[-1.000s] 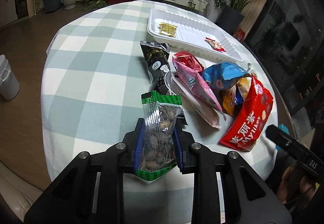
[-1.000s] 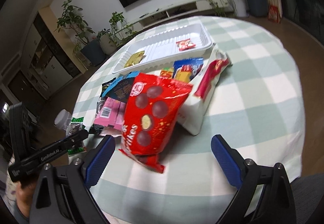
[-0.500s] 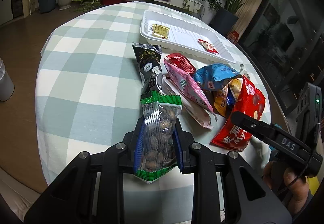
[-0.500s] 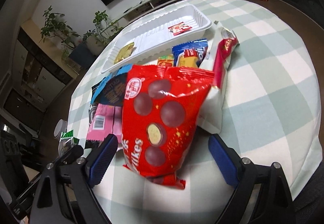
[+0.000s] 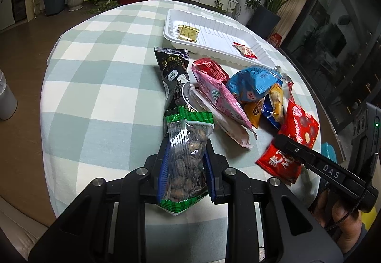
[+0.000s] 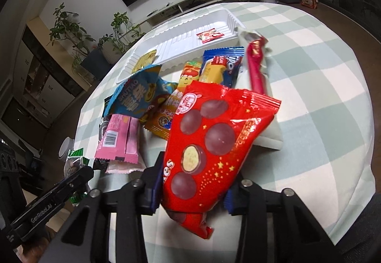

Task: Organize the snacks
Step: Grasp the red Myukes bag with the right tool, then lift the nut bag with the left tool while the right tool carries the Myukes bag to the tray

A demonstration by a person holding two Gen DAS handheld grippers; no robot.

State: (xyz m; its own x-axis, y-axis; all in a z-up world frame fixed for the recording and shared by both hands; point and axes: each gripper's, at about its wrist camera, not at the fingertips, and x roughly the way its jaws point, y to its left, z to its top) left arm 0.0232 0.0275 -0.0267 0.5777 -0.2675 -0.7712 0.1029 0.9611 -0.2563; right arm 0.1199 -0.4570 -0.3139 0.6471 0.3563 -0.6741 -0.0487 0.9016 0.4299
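My left gripper (image 5: 187, 144) is shut on a clear, green-edged bag of nuts (image 5: 188, 158), held just over the near edge of the checked table. The right gripper (image 6: 194, 179) has a red bag of chocolate balls (image 6: 209, 139) between its blue pads. Its jaws are closing and both pads touch the bag's lower end. From the left wrist, one right gripper finger (image 5: 309, 160) lies across that red bag (image 5: 300, 125). A white tray (image 5: 214, 25) at the far side holds a gold packet (image 5: 188, 33) and a small red packet (image 5: 245, 51).
A pile of snacks lies mid-table: a black packet (image 5: 173, 72), a pink one (image 5: 219, 96), a blue one (image 5: 252, 82), and orange and blue-yellow ones behind. A white bin (image 5: 7, 96) stands on the floor at left. A person's hand (image 5: 343, 215) grips the right tool.
The right gripper's wide-open jaws closed in on the red bag as it came nearer. In the left wrist view it slid in over the red bag. The left gripper kept still.
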